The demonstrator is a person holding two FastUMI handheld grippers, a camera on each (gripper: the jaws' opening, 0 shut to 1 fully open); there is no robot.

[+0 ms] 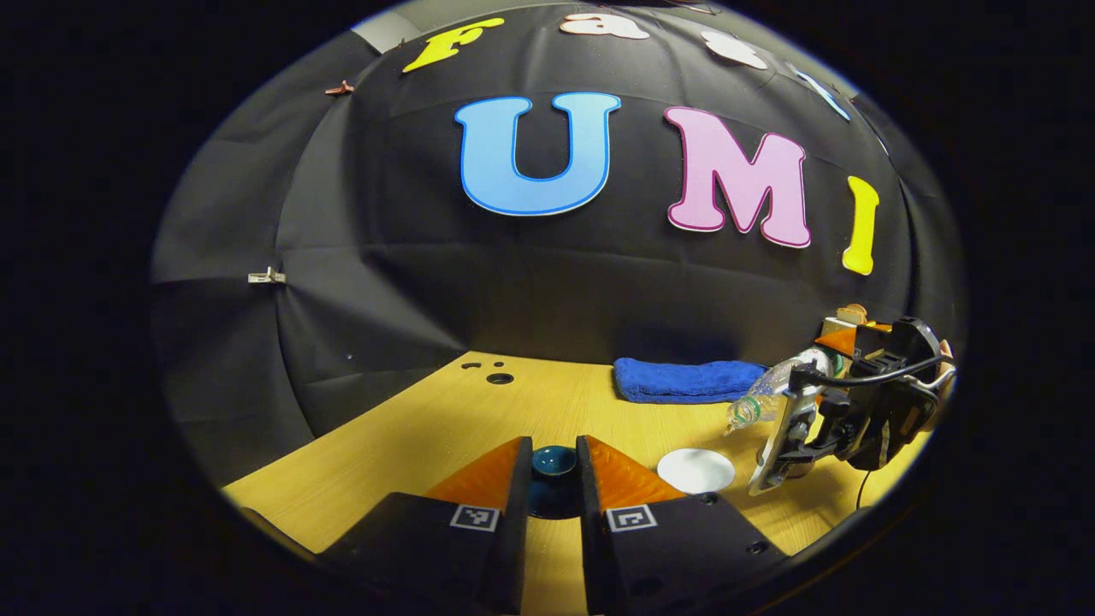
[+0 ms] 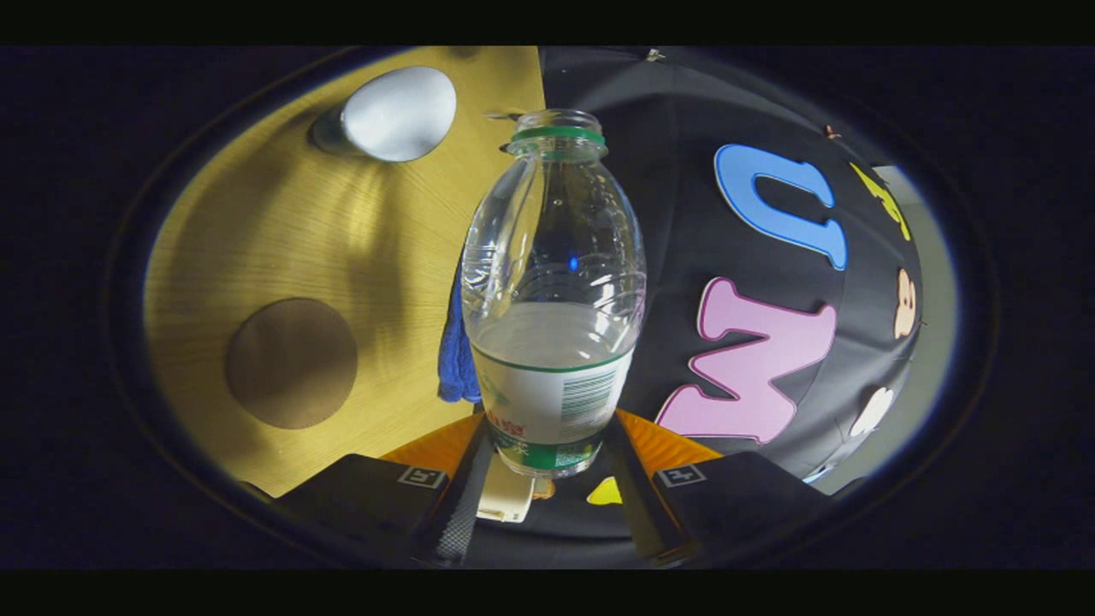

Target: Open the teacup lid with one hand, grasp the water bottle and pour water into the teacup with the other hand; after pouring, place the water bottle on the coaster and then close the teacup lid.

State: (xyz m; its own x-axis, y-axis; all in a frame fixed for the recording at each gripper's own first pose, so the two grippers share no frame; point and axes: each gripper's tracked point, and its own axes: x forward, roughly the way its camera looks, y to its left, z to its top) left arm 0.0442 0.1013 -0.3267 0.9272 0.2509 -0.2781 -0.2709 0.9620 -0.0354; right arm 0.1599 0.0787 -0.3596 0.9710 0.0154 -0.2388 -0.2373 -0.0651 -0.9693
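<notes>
My left gripper (image 1: 553,469) is shut on the knob of the dark teal teacup lid (image 1: 553,460), held off the cup. The white teacup (image 1: 695,470) stands open on the wooden table just right of it; in the right gripper view the teacup (image 2: 398,111) lies at the upper left. My right gripper (image 2: 547,445) is shut on the clear water bottle (image 2: 554,282), uncapped and about half full. In the left gripper view the bottle (image 1: 757,400) is tilted in the right gripper (image 1: 796,406), mouth pointing down toward the cup from its right. A round brown coaster (image 2: 291,364) lies on the table.
A folded blue towel (image 1: 684,379) lies at the back of the table by the black cloth wall; in the right gripper view the towel (image 2: 453,342) shows behind the bottle. Small holes (image 1: 499,377) mark the table's far left. The table edge runs close on the left.
</notes>
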